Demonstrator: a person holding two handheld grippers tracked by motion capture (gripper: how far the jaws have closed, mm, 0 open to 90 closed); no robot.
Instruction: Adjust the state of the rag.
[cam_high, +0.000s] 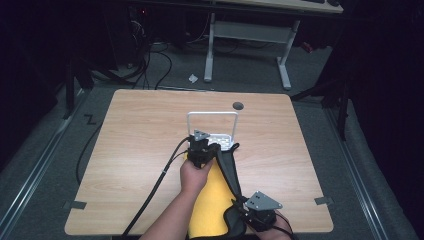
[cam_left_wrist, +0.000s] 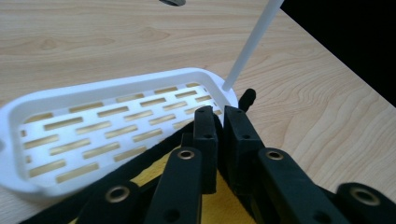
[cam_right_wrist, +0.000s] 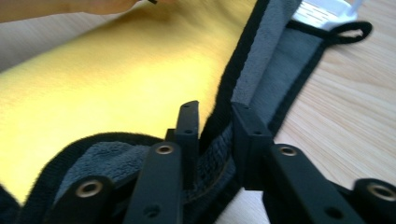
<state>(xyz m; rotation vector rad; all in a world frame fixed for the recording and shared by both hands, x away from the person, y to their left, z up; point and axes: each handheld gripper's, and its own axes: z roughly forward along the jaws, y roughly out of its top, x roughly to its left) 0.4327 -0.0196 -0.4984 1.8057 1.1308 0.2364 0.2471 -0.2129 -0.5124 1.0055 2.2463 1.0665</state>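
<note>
On the wooden table (cam_high: 135, 150) a yellow cloth (cam_high: 212, 200) with black edging runs lengthwise from the near edge toward the white slotted tray (cam_left_wrist: 93, 121). The left gripper (cam_high: 202, 150) pinches its far end; the right gripper (cam_high: 257, 212) clamps its near edge.

Black left tool (cam_high: 202, 150) and right tool (cam_high: 257, 214), grey triangular plates, black cables.

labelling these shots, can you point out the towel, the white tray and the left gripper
towel (cam_right_wrist: 116, 74), right gripper view, its yellow face
white tray (cam_left_wrist: 60, 95), left gripper view, its far rim
left gripper (cam_left_wrist: 220, 122), left gripper view, between its fingertips
</note>
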